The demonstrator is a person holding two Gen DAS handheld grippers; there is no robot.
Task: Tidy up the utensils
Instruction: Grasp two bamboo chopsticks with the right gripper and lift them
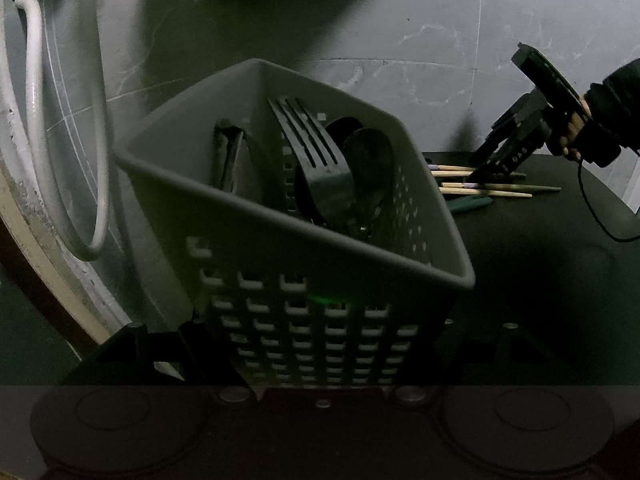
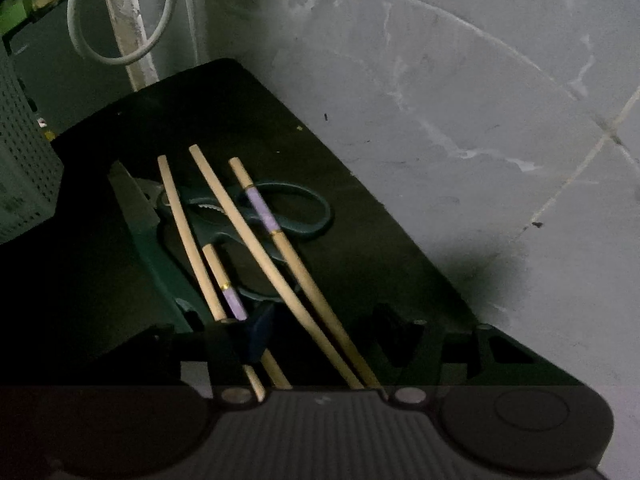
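The light was dim, and much of both views sank into shadow. The left claw point(image 1: 320, 360) stood clamped on the near wall of the grey basket point(image 1: 280, 264), its own fingers mostly hidden behind the lattice. Inside the basket a slotted spatula point(image 1: 312, 152) and dark spoons point(image 1: 368, 160) leaned upright; a third dark tool at the basket's left could not be made out. Right of the basket, on the black tabletop point(image 1: 540, 240), lay the chopsticks point(image 1: 492, 188), partly cut off by the basket's rim. The right claw point(image 1: 492, 164), in a dark-sleeved hand point(image 1: 576, 132), pointed down onto them.

From the right wrist, four chopsticks point(image 2: 248, 236) ran between the claw's point(image 2: 316, 336) half-open fingers, pads not seen pressing them; their lower ends vanished under the claw body. They lay across green-handled scissors point(image 2: 288, 208), whose blades were lost in shadow. The basket's perforated side point(image 2: 24, 168) showed at the far left.

Beyond the basket rose a grey marbled wall point(image 1: 400, 40) with pale veins; a white cable point(image 1: 36, 120) looped at the basket's left beside a worn white pipe point(image 2: 124, 20).
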